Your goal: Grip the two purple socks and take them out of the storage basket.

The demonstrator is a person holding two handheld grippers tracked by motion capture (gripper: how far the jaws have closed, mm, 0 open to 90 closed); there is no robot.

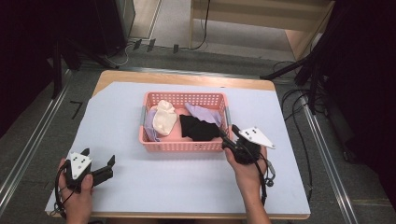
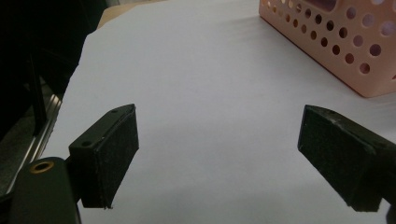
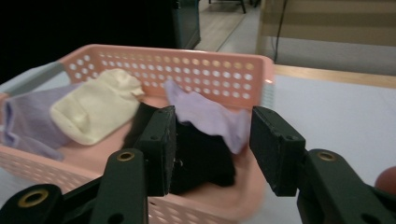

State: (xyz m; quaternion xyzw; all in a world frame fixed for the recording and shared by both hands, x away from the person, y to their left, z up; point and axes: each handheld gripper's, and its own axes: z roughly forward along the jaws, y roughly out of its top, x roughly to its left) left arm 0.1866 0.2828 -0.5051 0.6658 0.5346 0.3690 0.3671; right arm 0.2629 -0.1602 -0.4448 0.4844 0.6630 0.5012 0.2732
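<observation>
My open, empty right gripper [image 3: 212, 149] nears the black sock [image 1: 200, 128] in the pink perforated plastic basket [image 1: 182, 146]; all socks remain inside, none removed.

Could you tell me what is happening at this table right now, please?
A person holds a gripper in each hand at a table with a pink basket of socks. The right gripper is at the basket's right end, fingers open and aimed at the black sock and lilac sock, holding nothing. The left gripper rests open over the white mat.
</observation>
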